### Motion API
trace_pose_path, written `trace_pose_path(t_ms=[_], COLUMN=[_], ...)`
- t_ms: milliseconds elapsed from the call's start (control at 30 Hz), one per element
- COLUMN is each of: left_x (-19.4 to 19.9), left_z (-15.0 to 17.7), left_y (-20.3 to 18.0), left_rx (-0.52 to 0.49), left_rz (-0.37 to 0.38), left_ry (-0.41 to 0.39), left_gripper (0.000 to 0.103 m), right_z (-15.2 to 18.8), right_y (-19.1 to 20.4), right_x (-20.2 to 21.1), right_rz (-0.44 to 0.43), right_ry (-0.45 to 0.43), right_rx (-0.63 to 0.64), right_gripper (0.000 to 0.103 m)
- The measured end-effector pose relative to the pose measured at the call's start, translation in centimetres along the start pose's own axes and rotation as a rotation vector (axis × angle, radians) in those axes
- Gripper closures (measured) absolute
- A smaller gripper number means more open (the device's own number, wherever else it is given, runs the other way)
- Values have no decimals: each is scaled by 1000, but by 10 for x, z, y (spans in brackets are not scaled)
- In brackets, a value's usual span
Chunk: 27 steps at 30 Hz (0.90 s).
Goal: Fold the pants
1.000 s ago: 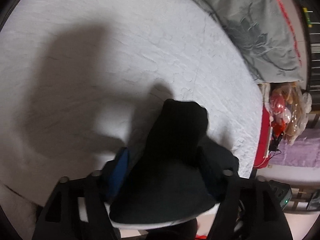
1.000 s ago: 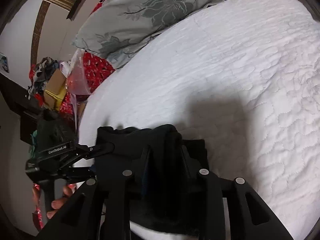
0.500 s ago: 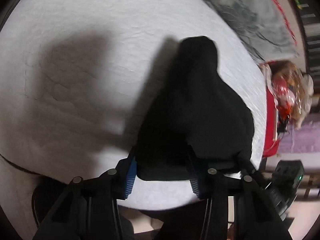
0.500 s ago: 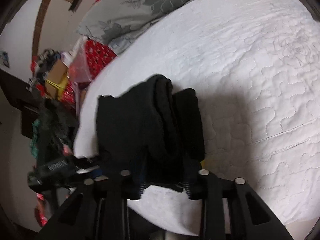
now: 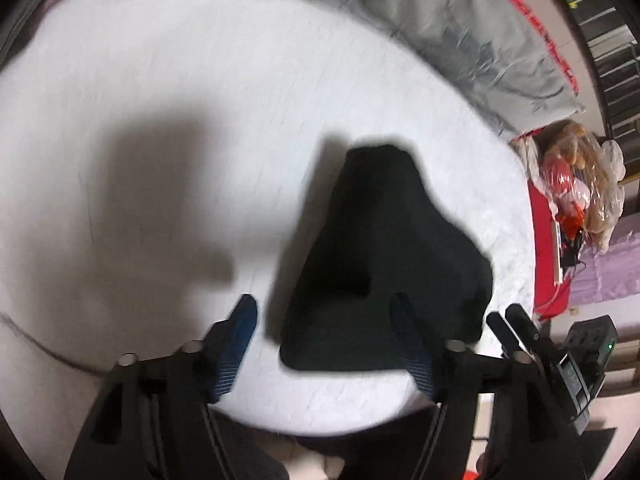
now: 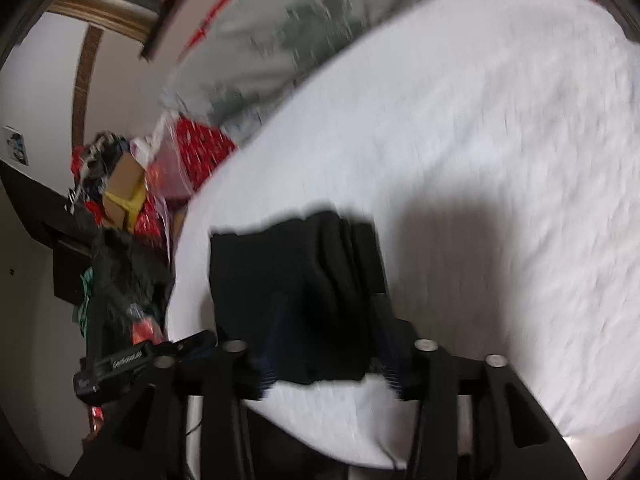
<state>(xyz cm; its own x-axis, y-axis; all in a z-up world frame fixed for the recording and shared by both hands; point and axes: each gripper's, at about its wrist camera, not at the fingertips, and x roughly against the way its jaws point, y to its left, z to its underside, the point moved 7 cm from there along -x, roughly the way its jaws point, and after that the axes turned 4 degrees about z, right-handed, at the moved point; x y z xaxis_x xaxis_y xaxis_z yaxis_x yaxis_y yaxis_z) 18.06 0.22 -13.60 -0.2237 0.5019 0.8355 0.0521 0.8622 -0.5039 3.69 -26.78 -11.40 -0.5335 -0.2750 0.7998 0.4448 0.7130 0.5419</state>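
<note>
The black pants (image 5: 384, 264) lie folded in a compact bundle near the front edge of the white quilted bed (image 5: 200, 100), with a grey flowered pillow (image 5: 460, 32) well beyond them. The left gripper (image 5: 326, 312) hangs just above the near end of the bundle, its jaws opening and spread clear of the cloth. From the other side, the right gripper (image 6: 332, 312) has its jaws opening as well, the fingers standing either side of the bundle's near edge without pressing it. Both views are blurred.

Black pants (image 5: 384, 256) lie folded compactly near the bed's edge.
</note>
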Motion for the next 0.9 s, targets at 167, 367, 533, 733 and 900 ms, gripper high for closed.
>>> trace_pose_path(t_ms=[167,367,533,733,900], left_x=[-13,-72,-77,-48,-28], left_z=[-26,-45,-44,-24,1], left_y=[-28,-24,-29,-35,-36], left_rx=[-44,-40,-58,-139,-155], left_rz=[-56,-194,-184,-199,-206], left_ry=[-23,42,13,-65,-71], left_gripper=[32,30,29,30,30], right_z=[-20,-24,-23,-21,-13], right_y=[18,7,-10,-8,-9], right_x=[-18,-46,-57,-39,-25], right_rz=[61,191,165,86,92], right_ry=[-37,-29,8,22,27], right_rx=[51,124,74,20,-1], right_gripper=[48,53,48,44,40])
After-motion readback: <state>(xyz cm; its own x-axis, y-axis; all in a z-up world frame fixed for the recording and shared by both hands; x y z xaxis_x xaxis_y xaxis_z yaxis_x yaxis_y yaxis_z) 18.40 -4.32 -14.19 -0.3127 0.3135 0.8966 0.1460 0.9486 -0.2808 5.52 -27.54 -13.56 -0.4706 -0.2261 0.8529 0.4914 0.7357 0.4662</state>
